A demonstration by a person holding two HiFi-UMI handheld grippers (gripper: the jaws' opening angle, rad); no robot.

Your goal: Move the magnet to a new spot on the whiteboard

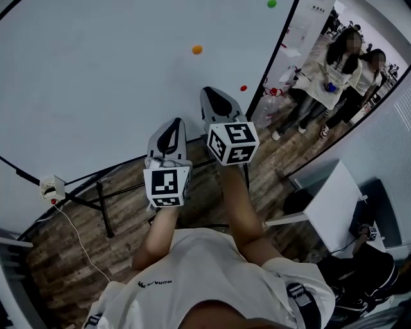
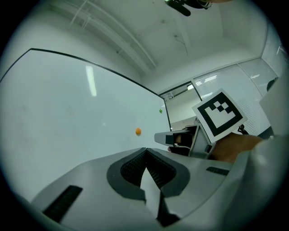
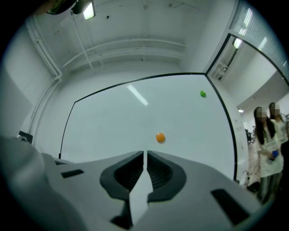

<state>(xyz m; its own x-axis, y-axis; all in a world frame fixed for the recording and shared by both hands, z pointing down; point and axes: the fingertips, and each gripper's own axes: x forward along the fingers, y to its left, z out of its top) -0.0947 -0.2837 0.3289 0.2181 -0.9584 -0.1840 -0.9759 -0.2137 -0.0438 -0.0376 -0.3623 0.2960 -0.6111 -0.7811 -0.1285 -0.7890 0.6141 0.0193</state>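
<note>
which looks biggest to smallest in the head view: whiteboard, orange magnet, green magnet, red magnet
1. Large white whiteboard
2. Small round orange magnet and small round green magnet: too alike to rank
3. Small round red magnet, slightly smaller

I log bare whiteboard (image 1: 96,77) on every side of the orange magnet (image 1: 197,49). Red magnet (image 1: 243,88) sits lower right, near the frame (image 1: 271,64).

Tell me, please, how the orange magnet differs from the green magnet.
The orange magnet is orange, the green magnet green. The orange magnet sits near the whiteboard's middle, the green magnet by its right edge. The orange magnet is nearer the right gripper than the green magnet. Both are small, round, untouched.
</note>
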